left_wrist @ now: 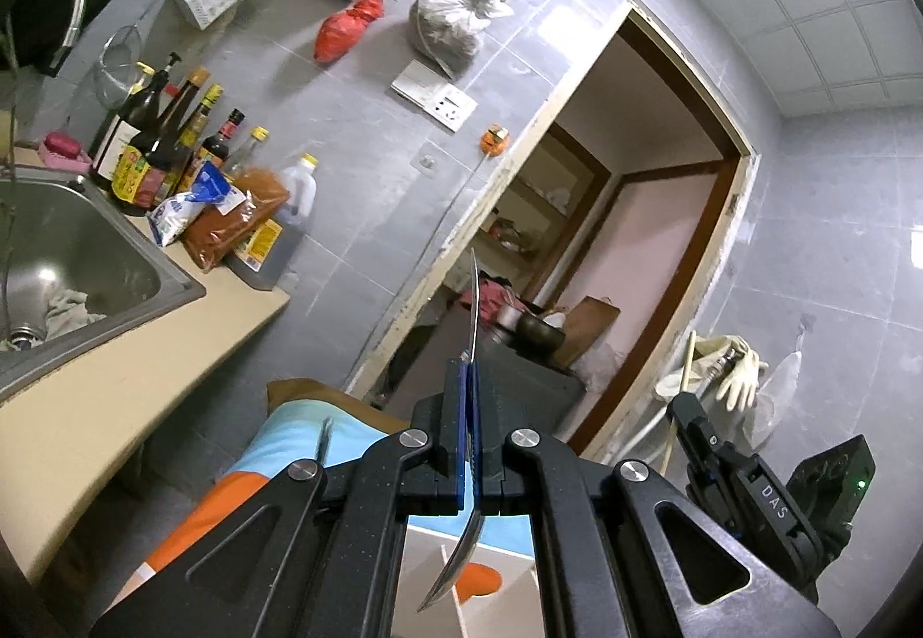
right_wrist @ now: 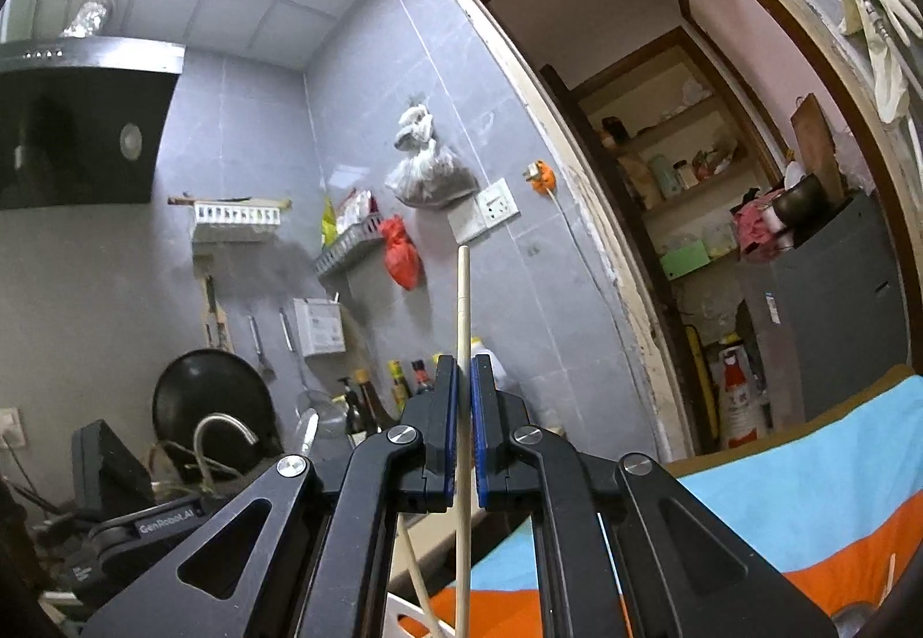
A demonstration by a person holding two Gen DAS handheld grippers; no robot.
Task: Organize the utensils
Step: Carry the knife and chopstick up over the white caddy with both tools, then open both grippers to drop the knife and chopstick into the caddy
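In the left wrist view we saw our left gripper (left_wrist: 468,378) clamped on a thin metal utensil (left_wrist: 474,303), seen edge-on; its handle rose past the fingertips toward the doorway (left_wrist: 634,246), and its wider end hung below the jaws over a white divided tray (left_wrist: 438,557). We could not tell whether it was a spoon or a fork. Our right gripper (left_wrist: 683,410) stood at the right with a pale chopstick (left_wrist: 681,384) at its tip. A steel sink (left_wrist: 86,246) and a cluster of sauce bottles (left_wrist: 167,142) sat on the beige counter (left_wrist: 144,372) to the left.
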